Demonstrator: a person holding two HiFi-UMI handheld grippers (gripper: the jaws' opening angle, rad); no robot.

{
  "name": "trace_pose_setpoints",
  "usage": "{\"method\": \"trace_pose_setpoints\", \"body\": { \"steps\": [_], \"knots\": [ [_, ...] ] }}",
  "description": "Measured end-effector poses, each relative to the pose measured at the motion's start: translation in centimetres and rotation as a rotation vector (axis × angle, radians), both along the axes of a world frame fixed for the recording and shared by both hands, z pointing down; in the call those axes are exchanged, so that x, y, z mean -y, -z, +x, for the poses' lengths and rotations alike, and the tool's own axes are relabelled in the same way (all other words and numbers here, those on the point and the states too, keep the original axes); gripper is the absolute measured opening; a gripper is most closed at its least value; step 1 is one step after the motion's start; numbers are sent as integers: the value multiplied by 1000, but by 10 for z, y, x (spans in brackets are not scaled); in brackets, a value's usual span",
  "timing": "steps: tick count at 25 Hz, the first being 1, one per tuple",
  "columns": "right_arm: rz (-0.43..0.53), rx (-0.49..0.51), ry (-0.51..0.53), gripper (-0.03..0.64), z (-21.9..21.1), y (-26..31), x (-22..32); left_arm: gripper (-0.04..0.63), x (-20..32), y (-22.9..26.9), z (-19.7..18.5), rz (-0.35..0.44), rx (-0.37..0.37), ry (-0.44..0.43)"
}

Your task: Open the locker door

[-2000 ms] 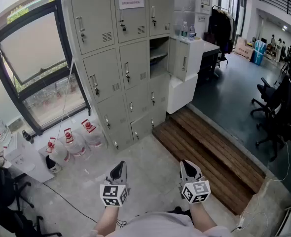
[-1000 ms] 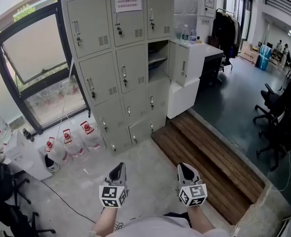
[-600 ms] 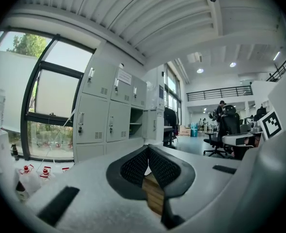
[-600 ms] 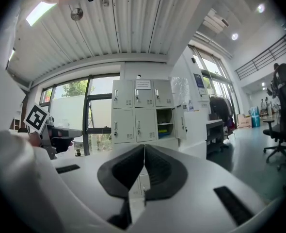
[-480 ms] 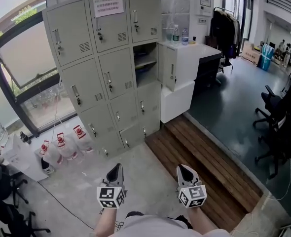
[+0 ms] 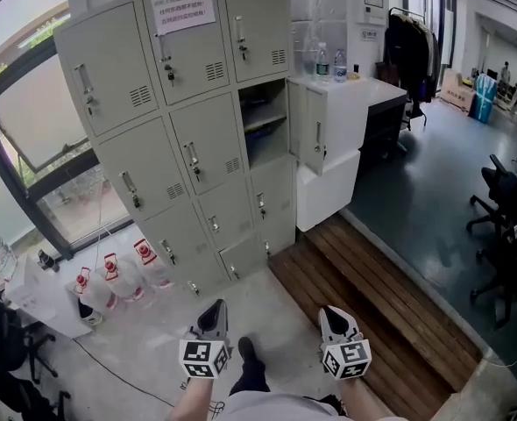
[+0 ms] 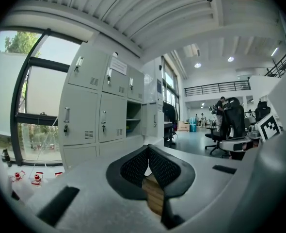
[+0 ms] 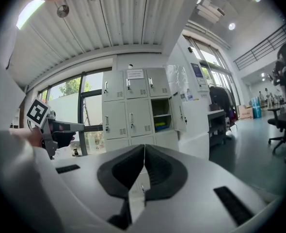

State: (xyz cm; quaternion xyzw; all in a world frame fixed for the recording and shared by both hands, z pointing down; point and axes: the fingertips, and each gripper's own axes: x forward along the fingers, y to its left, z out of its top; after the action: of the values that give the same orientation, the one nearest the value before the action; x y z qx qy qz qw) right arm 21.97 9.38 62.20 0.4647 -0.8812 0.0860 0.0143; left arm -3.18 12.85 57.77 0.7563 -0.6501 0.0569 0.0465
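Observation:
A grey bank of lockers (image 6: 184, 117) stands ahead, three columns wide, with a paper notice on a top door. Most doors are closed, each with a small handle. One door (image 6: 315, 137) in the right column hangs open and shows a shelf inside. My left gripper (image 6: 214, 309) and right gripper (image 6: 332, 314) sit low in the head view, side by side, well short of the lockers, and both point toward them. Each is shut with nothing held. The left gripper view shows the lockers (image 7: 103, 106) beyond the left gripper (image 7: 148, 151). The right gripper view shows the lockers (image 8: 139, 109) beyond the right gripper (image 8: 143, 150).
Several water jugs (image 6: 118, 274) stand on the floor left of the lockers, under a window. A white desk (image 6: 350, 103) with bottles adjoins the lockers on the right. A wooden step (image 6: 377, 292) runs diagonally at right. Office chairs (image 6: 513, 222) stand far right. A shoe (image 6: 246, 350) shows between the grippers.
The lockers have grown nearer and larger in the head view as both grippers travelled toward them. A shoe has come into view between the grippers. Both stay shut.

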Motion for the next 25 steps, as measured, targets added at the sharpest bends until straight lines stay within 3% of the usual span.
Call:
{"method": "trace_pose_setpoints", "body": {
  "steps": [6,14,20,25],
  "knots": [
    [20,-36,-45,14,-68,8,118,9,132,-2,-74,4,-5,-48],
    [102,15,-72,14,-201,59,281,9,302,36,-185,36,49,-139],
    [90,2,-73,14,-231,66,347,9,361,39,-216,40,-3,-132],
    [97,11,-5,14,-257,73,389,9,391,43,-237,36,-22,-75]
  ]
}}
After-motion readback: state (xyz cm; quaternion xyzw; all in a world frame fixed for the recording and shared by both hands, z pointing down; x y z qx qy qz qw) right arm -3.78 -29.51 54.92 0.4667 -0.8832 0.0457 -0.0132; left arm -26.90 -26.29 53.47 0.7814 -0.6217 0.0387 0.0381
